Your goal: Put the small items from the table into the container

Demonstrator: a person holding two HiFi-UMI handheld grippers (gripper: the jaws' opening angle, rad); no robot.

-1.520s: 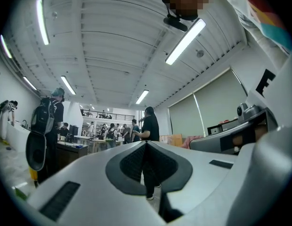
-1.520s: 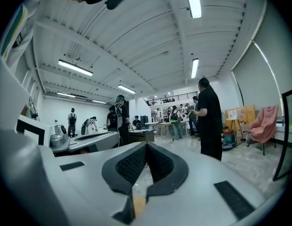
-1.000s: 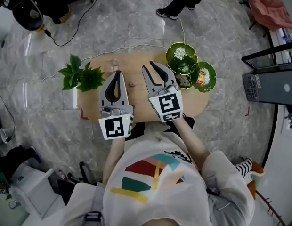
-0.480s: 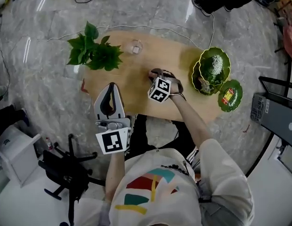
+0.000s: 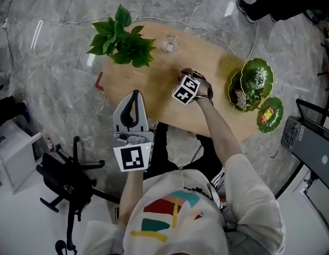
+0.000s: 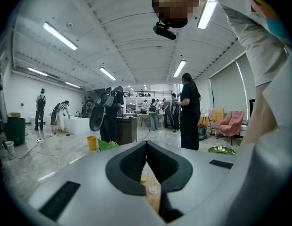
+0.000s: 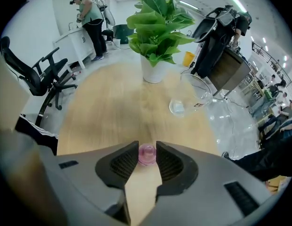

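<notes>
A small pink bead (image 7: 147,153) lies on the wooden table (image 5: 154,89). My right gripper (image 7: 147,147) points steeply down over it and stands open, its fingertips on either side of the bead and very close to it. In the head view the right gripper (image 5: 189,76) is mid-table, mostly hidden by its marker cube. A clear glass cup (image 7: 190,95) (image 5: 170,44) stands beyond the bead, near the far edge. My left gripper (image 5: 134,93) (image 6: 146,145) hovers at the table's near left edge, shut and empty.
A potted green plant (image 5: 124,39) (image 7: 158,22) stands at the table's far left. Green leaf-shaped dishes (image 5: 254,78) (image 5: 270,113) with small things in them sit at the right end. A black office chair (image 5: 69,179) stands left of me. A person's legs (image 5: 281,1) are beyond the table.
My right gripper has dropped to the table and tipped downward over the bead. The left gripper has drawn back to the table's near edge. The head camera's view has shifted.
</notes>
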